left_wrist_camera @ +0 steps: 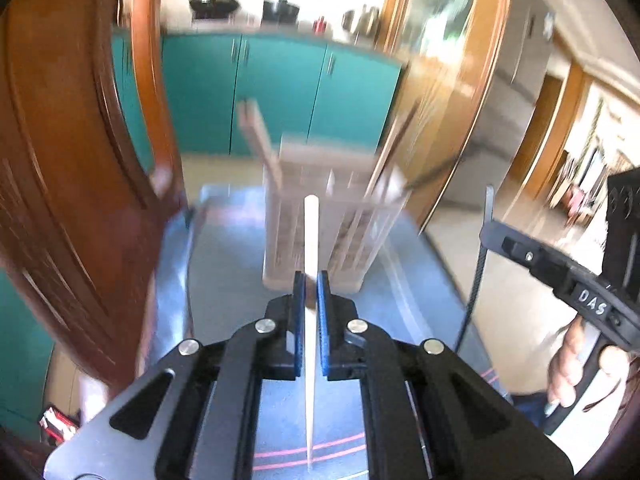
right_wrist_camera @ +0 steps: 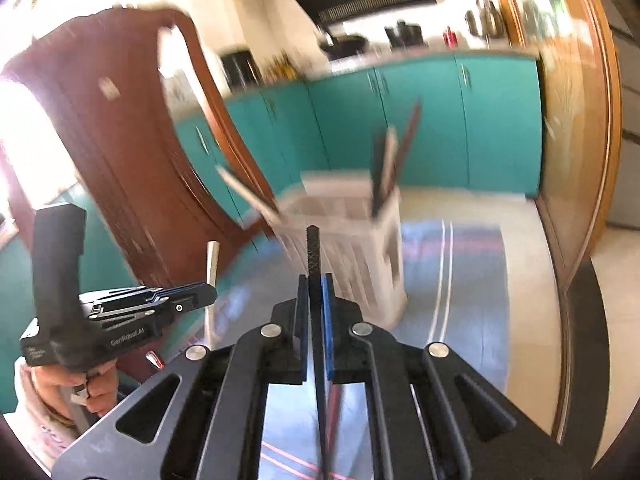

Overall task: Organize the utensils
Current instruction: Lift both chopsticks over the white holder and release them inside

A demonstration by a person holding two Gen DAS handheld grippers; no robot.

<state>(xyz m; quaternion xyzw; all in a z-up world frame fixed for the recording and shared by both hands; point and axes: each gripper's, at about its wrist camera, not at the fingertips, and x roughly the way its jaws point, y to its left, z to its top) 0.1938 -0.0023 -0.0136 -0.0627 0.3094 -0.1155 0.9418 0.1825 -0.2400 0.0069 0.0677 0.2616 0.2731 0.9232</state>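
Note:
My left gripper (left_wrist_camera: 311,280) is shut on a white chopstick (left_wrist_camera: 311,236) that stands upright between its blue pads, in front of the white slotted utensil holder (left_wrist_camera: 340,240). My right gripper (right_wrist_camera: 316,280) is shut on a black textured chopstick (right_wrist_camera: 313,252), also upright, just in front of the holder (right_wrist_camera: 360,236). The holder stands on a blue cloth and has several dark and pale utensils leaning in it (right_wrist_camera: 394,160). The left gripper with its white stick shows in the right wrist view (right_wrist_camera: 211,296). The right gripper with its black stick shows in the left wrist view (left_wrist_camera: 486,232).
A brown wooden chair back (left_wrist_camera: 80,200) rises close on the left. The blue cloth with pink stripes (left_wrist_camera: 224,280) covers the table. Teal kitchen cabinets (right_wrist_camera: 420,112) stand behind, and a wooden door frame (right_wrist_camera: 576,120) on the right. Both views are motion-blurred.

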